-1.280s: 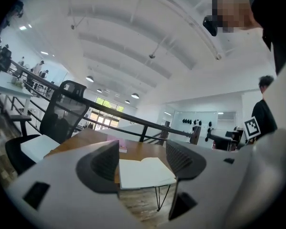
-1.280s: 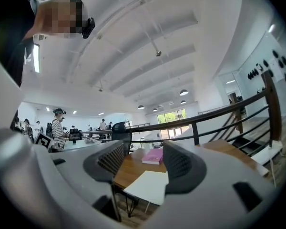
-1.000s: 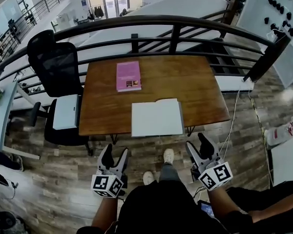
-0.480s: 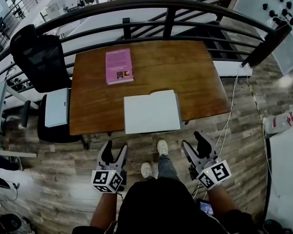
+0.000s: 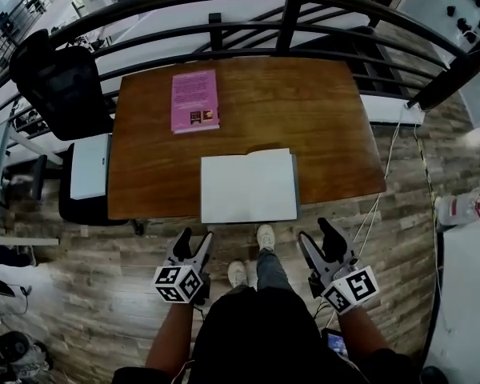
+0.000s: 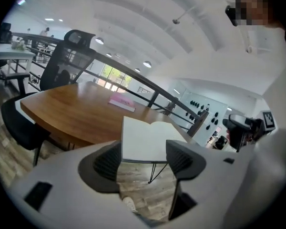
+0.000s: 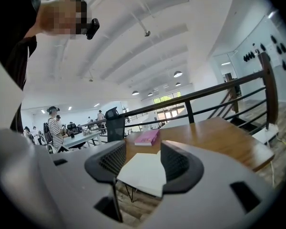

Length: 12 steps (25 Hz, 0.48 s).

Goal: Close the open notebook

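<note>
The open notebook (image 5: 249, 187) lies with white pages up at the near edge of the brown wooden table (image 5: 328, 126), overhanging it slightly. Both gripper views show the notebook (image 6: 148, 139) (image 7: 143, 173) ahead, between the jaws but well beyond them. My left gripper (image 5: 194, 245) hovers open over the floor, short of the table and below the notebook's left corner. My right gripper (image 5: 320, 235) hangs open below its right corner, its jaws having just been closing a little with nothing between them. Neither touches the notebook.
A pink book (image 5: 194, 101) lies at the table's far left. A black office chair (image 5: 60, 86) with a grey seat stands at the table's left. A black railing (image 5: 288, 14) runs behind the table. My feet (image 5: 252, 254) stand on the wooden floor between the grippers.
Both grippers have sunk a little and the view has drawn closer over the table. The notebook and pink book lie as before.
</note>
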Motion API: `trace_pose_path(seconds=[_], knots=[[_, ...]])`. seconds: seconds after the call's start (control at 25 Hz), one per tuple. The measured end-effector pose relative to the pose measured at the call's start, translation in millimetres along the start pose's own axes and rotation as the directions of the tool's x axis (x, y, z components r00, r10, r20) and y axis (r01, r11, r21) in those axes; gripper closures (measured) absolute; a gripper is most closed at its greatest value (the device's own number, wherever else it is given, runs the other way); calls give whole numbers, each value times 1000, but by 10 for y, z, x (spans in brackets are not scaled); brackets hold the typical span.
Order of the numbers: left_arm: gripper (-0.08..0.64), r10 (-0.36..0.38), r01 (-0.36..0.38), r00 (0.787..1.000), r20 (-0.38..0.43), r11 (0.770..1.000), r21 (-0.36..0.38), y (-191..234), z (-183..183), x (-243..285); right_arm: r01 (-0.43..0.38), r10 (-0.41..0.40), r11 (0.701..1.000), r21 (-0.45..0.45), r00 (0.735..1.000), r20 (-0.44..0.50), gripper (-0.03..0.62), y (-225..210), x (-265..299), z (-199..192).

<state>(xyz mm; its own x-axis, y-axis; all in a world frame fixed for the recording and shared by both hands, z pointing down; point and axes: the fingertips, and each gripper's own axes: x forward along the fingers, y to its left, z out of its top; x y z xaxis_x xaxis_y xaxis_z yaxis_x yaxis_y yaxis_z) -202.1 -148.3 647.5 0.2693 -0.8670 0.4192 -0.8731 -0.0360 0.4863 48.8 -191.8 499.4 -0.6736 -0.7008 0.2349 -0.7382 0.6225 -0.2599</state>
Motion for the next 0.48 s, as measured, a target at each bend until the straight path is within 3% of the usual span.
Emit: trace_pose_path(seconds=[0.28,0.48], knots=[[259,59,-70,996,-74,986,-151,264,-274,337,0,0,1000,-21,1000,-28,370,-287,36,88],[261,49,-79,990,-132,970,-229,388,-448,543,9,-10,1000,-20,999,-51,373,-439,86,83]])
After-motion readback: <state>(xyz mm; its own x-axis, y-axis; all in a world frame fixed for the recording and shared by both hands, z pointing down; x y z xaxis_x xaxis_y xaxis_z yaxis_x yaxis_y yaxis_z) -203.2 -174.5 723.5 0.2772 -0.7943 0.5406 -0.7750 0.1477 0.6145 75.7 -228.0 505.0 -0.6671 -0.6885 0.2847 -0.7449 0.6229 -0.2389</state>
